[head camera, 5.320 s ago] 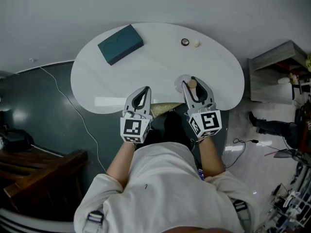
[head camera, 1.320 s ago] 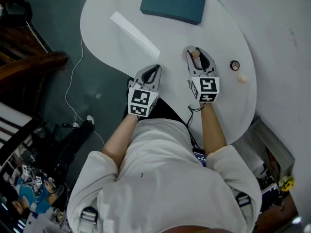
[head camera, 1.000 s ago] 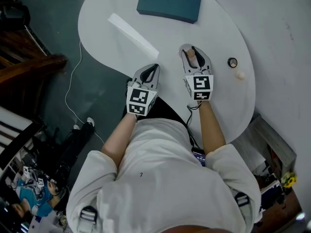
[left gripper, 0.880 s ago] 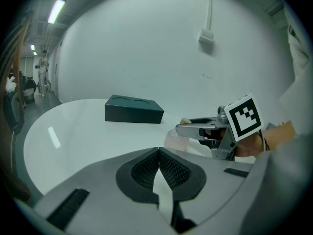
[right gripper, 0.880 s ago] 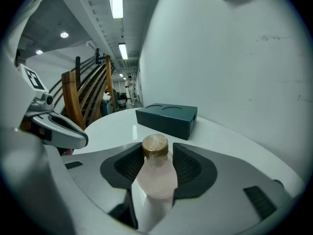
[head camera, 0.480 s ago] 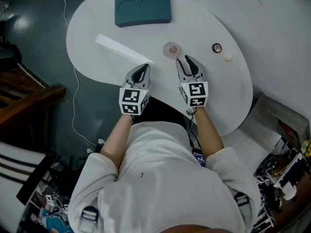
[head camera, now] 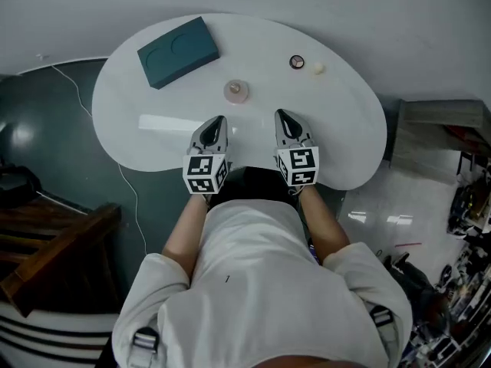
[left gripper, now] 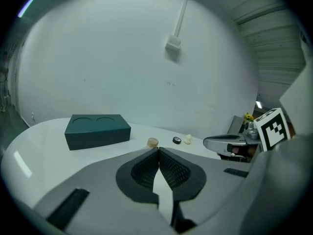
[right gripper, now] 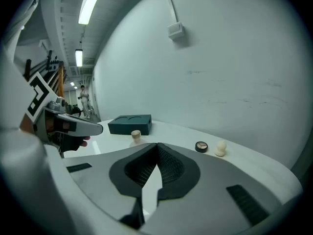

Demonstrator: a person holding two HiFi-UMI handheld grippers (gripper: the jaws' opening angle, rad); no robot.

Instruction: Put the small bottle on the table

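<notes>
Bottle (head camera: 236, 90) is standing upright on the table (head camera: 337, 121), right of the box (head camera: 178, 50) and a little nearer the person. It is resting on its own base with nothing touching it, so the placing looks done to me. The left gripper (head camera: 219, 119) and right gripper (head camera: 281, 115) are hovering over the table's near edge, away from the box, both clenched on nothing, tips meeting. The bottle is sitting well in from every edge, so a fall seems unlikely. Bare top is lying open between it and the grippers. A compact (head camera: 297, 62) and a cream piece (head camera: 317, 68) are lying farther right of the box, well apart.
</notes>
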